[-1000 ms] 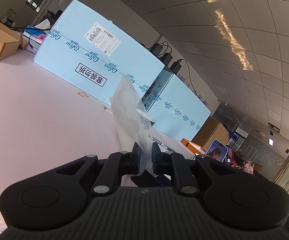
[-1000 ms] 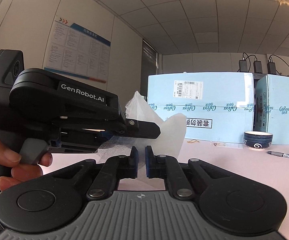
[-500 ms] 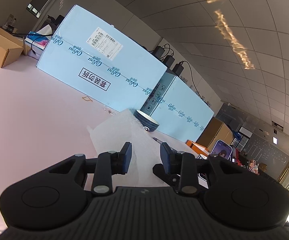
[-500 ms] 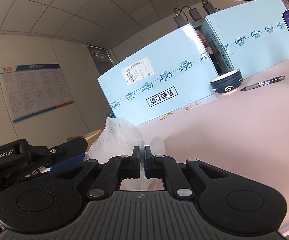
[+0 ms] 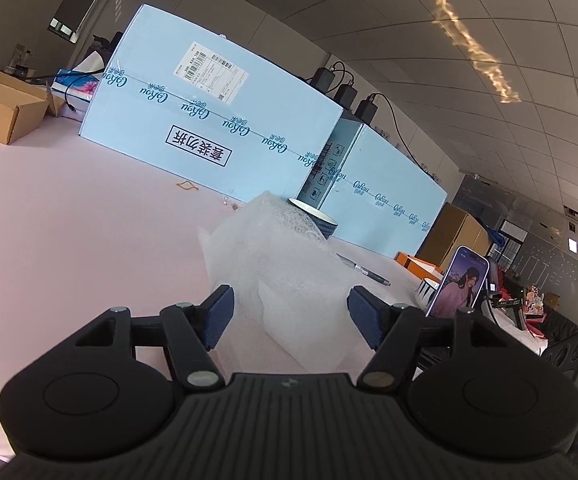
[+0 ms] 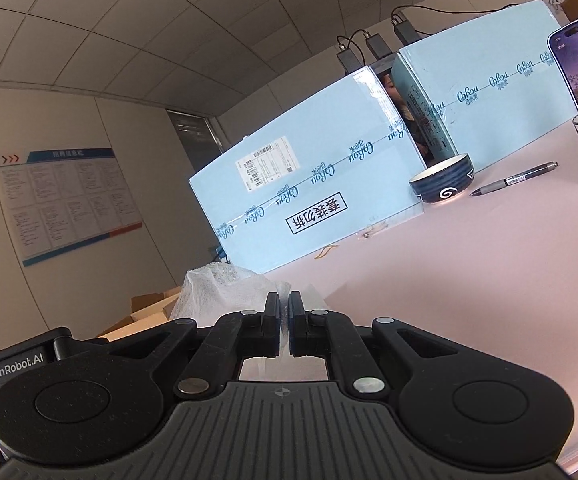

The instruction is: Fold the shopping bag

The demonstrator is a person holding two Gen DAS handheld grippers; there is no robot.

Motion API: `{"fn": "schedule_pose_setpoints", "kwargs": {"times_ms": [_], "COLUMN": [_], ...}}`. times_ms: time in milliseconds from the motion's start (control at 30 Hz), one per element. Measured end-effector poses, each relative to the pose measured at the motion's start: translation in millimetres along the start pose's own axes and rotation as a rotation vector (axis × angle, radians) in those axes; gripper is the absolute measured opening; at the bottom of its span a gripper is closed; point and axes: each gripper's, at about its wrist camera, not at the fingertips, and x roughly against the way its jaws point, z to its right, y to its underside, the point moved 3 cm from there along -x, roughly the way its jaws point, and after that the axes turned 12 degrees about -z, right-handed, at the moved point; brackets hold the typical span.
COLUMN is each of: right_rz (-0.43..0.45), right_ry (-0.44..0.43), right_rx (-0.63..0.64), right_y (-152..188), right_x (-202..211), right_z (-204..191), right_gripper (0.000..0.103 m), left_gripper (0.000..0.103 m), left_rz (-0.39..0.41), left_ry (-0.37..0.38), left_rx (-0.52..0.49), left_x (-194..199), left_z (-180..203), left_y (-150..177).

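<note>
On the pale pink desk (image 5: 69, 240), my left tool (image 5: 289, 316) is opening, its blue ribbed pads apart on either side of the shopping bag (image 5: 281, 264) and pressing on nothing — the bag lies in a loose heap between and ahead of them, a thin, translucent white film with a fine crinkled grain, folded into soft slabs. My right tool (image 6: 284, 320) is clenched, its black fingers almost meeting on a wisp of the same bag (image 6: 225, 288), which bunches up to the left of the fingertips; how much film is pinched I cannot tell, since the fingers cover it. Only the right view shows the wall poster (image 6: 69, 204) and the whole of the dark blue bowl (image 6: 443, 180) with its white swirl; in the left view the bag hides most of that bowl (image 5: 321, 220). The grey pen (image 6: 513, 179) lies just right of the bowl, its near end hidden behind the bag in the left view. The lit phone (image 5: 459, 284) stands upright — cut off at the frame edge in the right view. Behind everything run the smooth light blue cartons (image 5: 217, 120), taped and labelled, with black chargers (image 5: 345, 94) on top. A brown cardboard box (image 5: 5, 112) is clear only from the left; its far end leaves the frame.
</note>
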Motion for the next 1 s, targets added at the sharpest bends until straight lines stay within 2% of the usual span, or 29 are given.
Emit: {"fn": "schedule_pose_setpoints", "kwargs": {"times_ms": [133, 267, 600, 633, 733, 767, 800, 867, 1000], "right_rz": [0.031, 0.046, 0.068, 0.071, 0.080, 0.083, 0.086, 0.092, 0.093], "right_ry": [-0.006, -0.012, -0.044, -0.048, -0.060, -0.064, -0.065, -0.067, -0.066], "right_rx": [-0.003, -0.008, 0.006, 0.009, 0.018, 0.021, 0.022, 0.026, 0.023], "right_y": [-4, -6, -9, -10, -11, -11, -11, -12, -12], "right_x": [7, 11, 17, 18, 21, 23, 23, 25, 24], "right_z": [0, -1, -5, -6, -9, -10, -11, -11, -11], "right_gripper": [0.004, 0.004, 0.005, 0.005, 0.005, 0.005, 0.005, 0.005, 0.005], "left_gripper": [0.062, 0.062, 0.059, 0.057, 0.035, 0.017, 0.007, 0.001, 0.001], "left_rz": [0.014, 0.009, -0.009, -0.008, -0.004, -0.001, 0.003, 0.012, 0.029], "left_ry": [-0.080, -0.122, -0.144, -0.144, -0.150, -0.151, -0.150, -0.147, -0.133], "left_rx": [-0.040, -0.035, -0.046, -0.050, -0.054, -0.051, -0.046, -0.034, -0.030], "left_x": [3, 2, -3, -3, -3, -3, -2, 0, 7], "left_z": [0, -5, -7, -6, -4, -5, -5, -7, -6], "left_y": [0, 2, 7, 8, 9, 10, 9, 9, 8]}}
